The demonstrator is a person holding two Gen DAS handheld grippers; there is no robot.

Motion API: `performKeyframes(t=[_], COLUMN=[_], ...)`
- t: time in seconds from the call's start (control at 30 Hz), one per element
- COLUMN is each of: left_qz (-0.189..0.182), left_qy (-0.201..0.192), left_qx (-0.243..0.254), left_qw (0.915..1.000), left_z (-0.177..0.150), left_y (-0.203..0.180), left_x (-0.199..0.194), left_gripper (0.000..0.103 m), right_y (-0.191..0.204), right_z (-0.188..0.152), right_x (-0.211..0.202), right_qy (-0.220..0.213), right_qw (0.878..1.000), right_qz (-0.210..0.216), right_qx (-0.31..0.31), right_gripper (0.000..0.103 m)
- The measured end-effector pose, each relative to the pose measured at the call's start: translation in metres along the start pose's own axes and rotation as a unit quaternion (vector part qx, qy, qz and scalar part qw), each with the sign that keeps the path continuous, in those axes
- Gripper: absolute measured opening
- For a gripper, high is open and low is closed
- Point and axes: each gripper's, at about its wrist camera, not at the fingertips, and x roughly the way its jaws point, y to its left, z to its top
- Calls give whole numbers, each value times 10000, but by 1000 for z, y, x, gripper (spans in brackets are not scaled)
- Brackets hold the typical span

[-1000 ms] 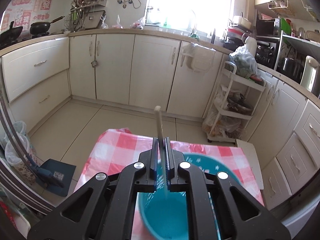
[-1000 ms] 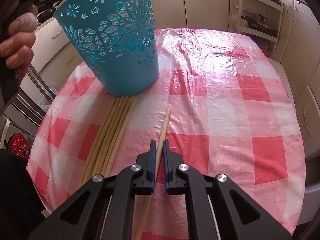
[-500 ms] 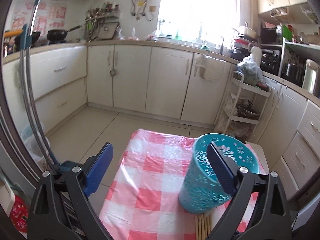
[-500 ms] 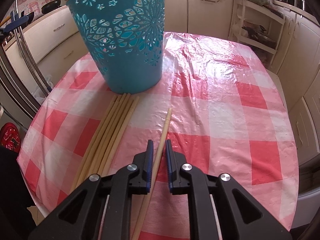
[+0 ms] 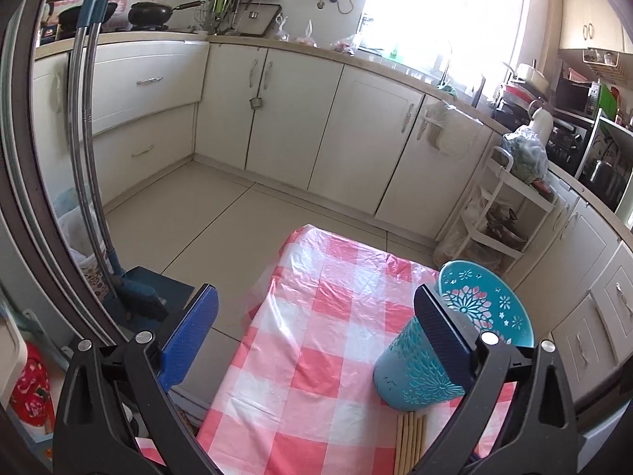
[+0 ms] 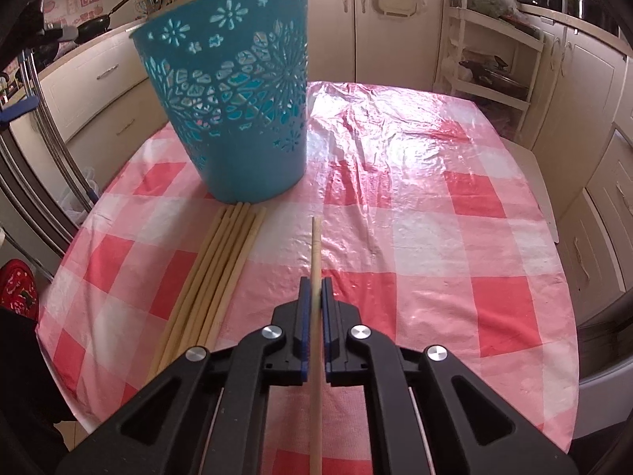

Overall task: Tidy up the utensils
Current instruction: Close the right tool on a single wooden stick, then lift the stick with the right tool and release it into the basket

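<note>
Chopstick, thin, stiff, light, likely slick, pinched mid-shaft in the closed right gripper just before the teal basket; left gripper, jaws just opened wide, empty.

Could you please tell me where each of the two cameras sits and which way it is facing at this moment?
Left wrist: rides the left gripper, angled down across the table toward the kitchen cabinets; its own fingers stand wide apart, empty.
Right wrist: rides the right gripper, tilted steeply down at the table; its fingers are shut on a single chopstick, beside the loose chopsticks.
Shared: the teal basket, the checked tablecloth and the chopstick bundle.
</note>
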Motion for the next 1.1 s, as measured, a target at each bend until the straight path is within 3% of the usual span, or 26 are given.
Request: performKeyframes(t=[0.43,0.73,0.87,1.1], left_qz=[153,214,270,305], left_qy=[155,112,-31,-229], left_qx=[148,249,472,847], left_qw=[9997,9994,9985,9957], left_z=[-5,-7,-10,-12], left_y=[-6,-8,-17,-34], left_x=[8,6,1,-6], left_gripper=[95,95,95,95], right_y=[-6,17,28,34], right_z=[46,133,175,206], right_x=[-94,-120,-113,-82], right_qy=[-1067,-1953,-2525,-3098], right_qw=[9898,9699,9572,9433], right_qz=[799,1360,1236,637], right_qx=[509,513,682,1006], right_gripper=[6,6,6,6])
